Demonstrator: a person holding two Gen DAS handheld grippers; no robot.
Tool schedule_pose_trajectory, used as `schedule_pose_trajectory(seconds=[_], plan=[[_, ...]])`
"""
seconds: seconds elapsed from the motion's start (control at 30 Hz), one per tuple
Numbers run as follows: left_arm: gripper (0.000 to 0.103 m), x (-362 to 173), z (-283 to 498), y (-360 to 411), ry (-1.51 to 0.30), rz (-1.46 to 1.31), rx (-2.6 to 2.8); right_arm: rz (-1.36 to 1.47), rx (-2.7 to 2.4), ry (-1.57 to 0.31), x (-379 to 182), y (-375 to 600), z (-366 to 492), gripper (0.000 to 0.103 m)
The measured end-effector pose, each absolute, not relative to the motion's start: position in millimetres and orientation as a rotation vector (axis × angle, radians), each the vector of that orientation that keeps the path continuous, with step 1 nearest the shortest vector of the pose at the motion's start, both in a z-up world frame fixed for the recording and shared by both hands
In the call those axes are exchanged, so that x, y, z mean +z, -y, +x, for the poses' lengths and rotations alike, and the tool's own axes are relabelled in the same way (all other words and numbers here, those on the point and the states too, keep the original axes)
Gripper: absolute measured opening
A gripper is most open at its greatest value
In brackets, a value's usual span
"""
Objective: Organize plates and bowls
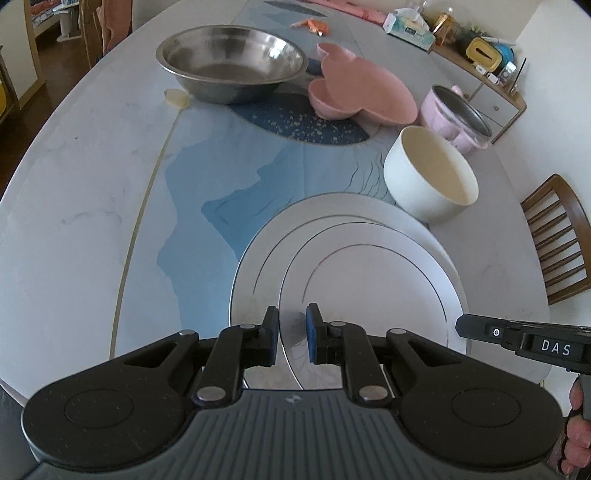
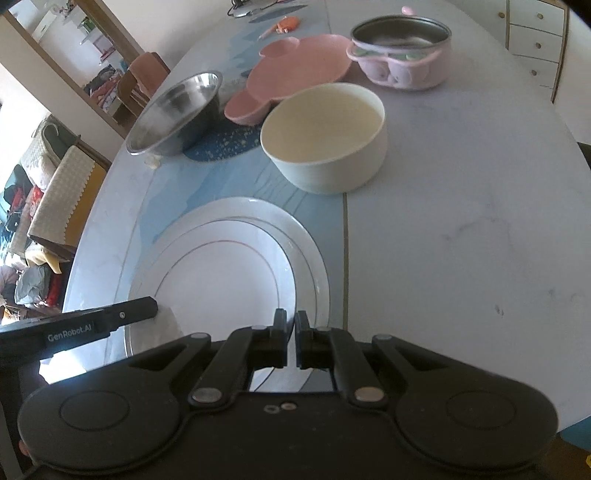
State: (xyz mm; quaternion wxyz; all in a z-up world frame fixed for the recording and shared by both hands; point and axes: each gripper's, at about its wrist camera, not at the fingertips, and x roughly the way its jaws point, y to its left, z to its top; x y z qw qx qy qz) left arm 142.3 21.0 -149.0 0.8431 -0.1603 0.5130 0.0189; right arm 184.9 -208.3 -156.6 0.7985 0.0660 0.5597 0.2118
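Note:
Two white plates are stacked near the table's front edge: a smaller plate (image 1: 373,284) (image 2: 221,280) lies on a larger one (image 1: 258,266) (image 2: 310,266). My left gripper (image 1: 292,332) is part open with the smaller plate's near rim between its fingers. My right gripper (image 2: 291,338) is nearly shut around the plate's right rim. A cream bowl (image 1: 430,173) (image 2: 325,136) stands just beyond the plates. A steel bowl (image 1: 232,62) (image 2: 177,114), a pink mouse-shaped dish (image 1: 362,88) (image 2: 291,70) and a pink pot (image 1: 458,114) (image 2: 402,51) stand farther back.
The oval table (image 1: 81,192) (image 2: 461,206) has a blue patterned mat in the middle. A wooden chair (image 1: 557,236) stands at the right. A tissue box (image 1: 408,27) and clutter sit on a far sideboard. An orange object (image 1: 310,25) lies at the far end.

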Motion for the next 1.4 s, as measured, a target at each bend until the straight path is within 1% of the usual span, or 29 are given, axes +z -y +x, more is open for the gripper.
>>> schedule_pose_trajectory(seconds=[0.8, 0.87, 1.0, 1.1, 1.27, 1.4], plan=[[0.014, -160, 147, -21, -1.109, -0.337, 0.044, 0.131, 0.437, -1.212, -168, 205, 192, 0.006], [0.014, -160, 148, -21, -1.117, -0.338, 0.042, 0.132, 0.434, -1.213, -168, 205, 191, 0.007], [0.015, -159, 152, -21, -1.137, -0.334, 0.046, 0.113, 0.432, -1.216, -166, 199, 191, 0.014], [0.017, -159, 155, -20, -1.154, -0.325, 0.039, 0.082, 0.423, -1.217, -164, 194, 192, 0.016], [0.018, -158, 157, -19, -1.176, -0.306, 0.029, 0.054, 0.408, -1.24, -162, 189, 194, 0.017], [0.018, -157, 159, -18, -1.184, -0.283, 0.02, 0.012, 0.41, -1.24, -158, 185, 195, 0.022]])
